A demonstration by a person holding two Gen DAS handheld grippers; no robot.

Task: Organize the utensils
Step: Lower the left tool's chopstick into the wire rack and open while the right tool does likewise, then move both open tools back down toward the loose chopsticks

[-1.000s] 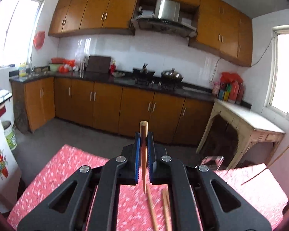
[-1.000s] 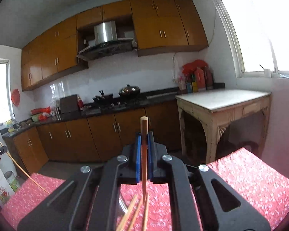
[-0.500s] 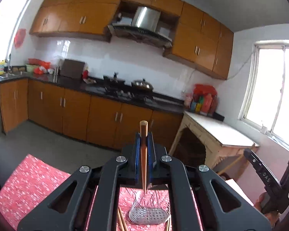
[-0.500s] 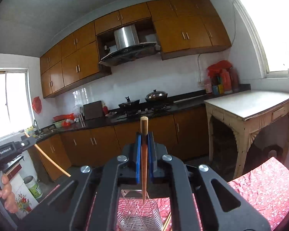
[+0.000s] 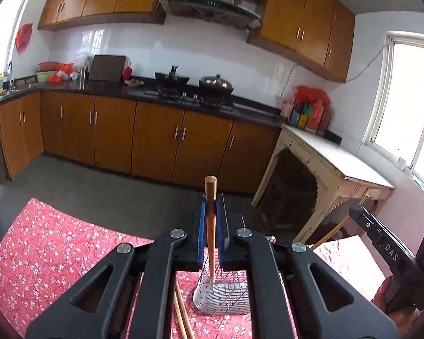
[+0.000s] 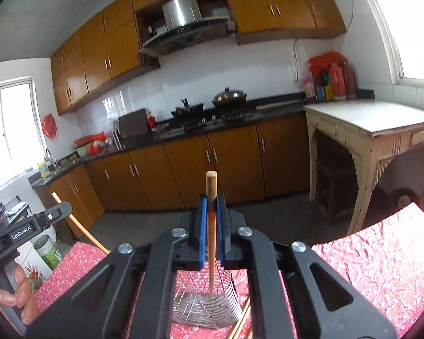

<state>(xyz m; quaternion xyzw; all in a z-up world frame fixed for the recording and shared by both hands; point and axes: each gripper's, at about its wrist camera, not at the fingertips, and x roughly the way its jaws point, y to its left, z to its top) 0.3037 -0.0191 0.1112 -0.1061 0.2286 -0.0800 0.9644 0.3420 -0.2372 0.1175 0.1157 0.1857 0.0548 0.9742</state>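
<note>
Left wrist view: the left gripper [image 5: 211,220] has its 2 blue pads pinched tight on 1 wooden chopstick [image 5: 211,226], which stands upright between them with its round end poking out at 12 o'clock. Below it, at 6 o'clock, sits 1 wire utensil basket [image 5: 220,296] on the red floral tablecloth [image 5: 51,243], and the held stick's lower tip is right over the basket's mouth. 2 loose chopsticks [image 5: 181,310] lie on the cloth just beside the basket, around 7 o'clock from it. Over at 3 o'clock you can see the other tool's black handle.

Right wrist view is pretty much the mirror: the right gripper [image 6: 211,223] is also clamped on 1 chopstick of its own [image 6: 211,226], upright, tip hanging above that same basket. About 2 more sticks lie at the basket's 4 o'clock edge [image 6: 241,322], partly hidden. The person's left hand [image 6: 17,296] shows at 8 o'clock.
</note>
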